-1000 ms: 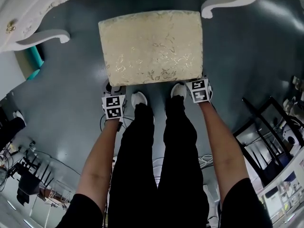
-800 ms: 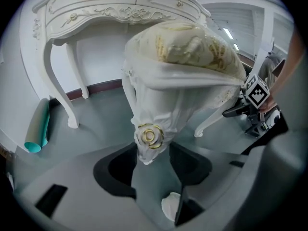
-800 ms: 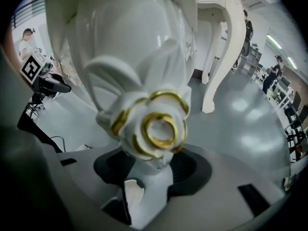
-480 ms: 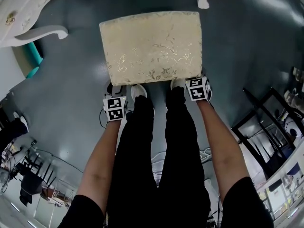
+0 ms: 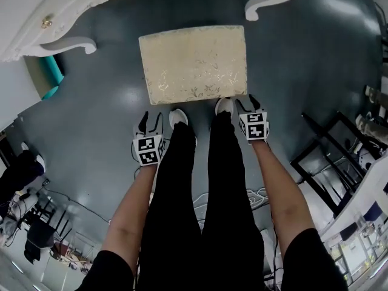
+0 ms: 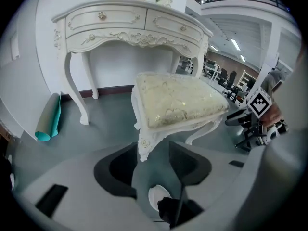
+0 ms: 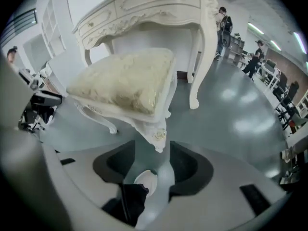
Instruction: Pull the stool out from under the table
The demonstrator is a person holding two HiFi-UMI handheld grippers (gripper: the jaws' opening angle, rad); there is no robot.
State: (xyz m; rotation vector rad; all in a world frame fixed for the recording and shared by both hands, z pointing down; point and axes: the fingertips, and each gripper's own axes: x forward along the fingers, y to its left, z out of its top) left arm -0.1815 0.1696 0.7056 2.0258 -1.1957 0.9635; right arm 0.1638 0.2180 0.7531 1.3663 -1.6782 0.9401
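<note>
The stool [image 5: 193, 65], with a cream floral cushion and white carved legs, stands on the grey floor just in front of the white table [image 5: 73, 8]. My left gripper [image 5: 150, 121] is open and hangs a short way back from the stool's near left corner. In the left gripper view the corner leg [image 6: 144, 146] shows ahead of my left gripper [image 6: 153, 154], touching neither pad. My right gripper [image 5: 246, 104] sits close to the near right corner and its jaws are opening. The right corner leg [image 7: 159, 136] stands at the mouth of my right gripper [image 7: 151, 152], and the pads do not press on it.
The person's legs and white shoes [image 5: 177, 119] stand between the grippers. A teal rolled mat [image 5: 51, 71] leans by the table's left leg [image 5: 66, 44]. A black chair frame [image 5: 327, 162] and floor cables [image 5: 203, 200] lie at the right and behind. People stand far off.
Both grippers have come back off the stool's near corners toward the person, the left one farther. The stool now shows smaller, with more floor around it.
</note>
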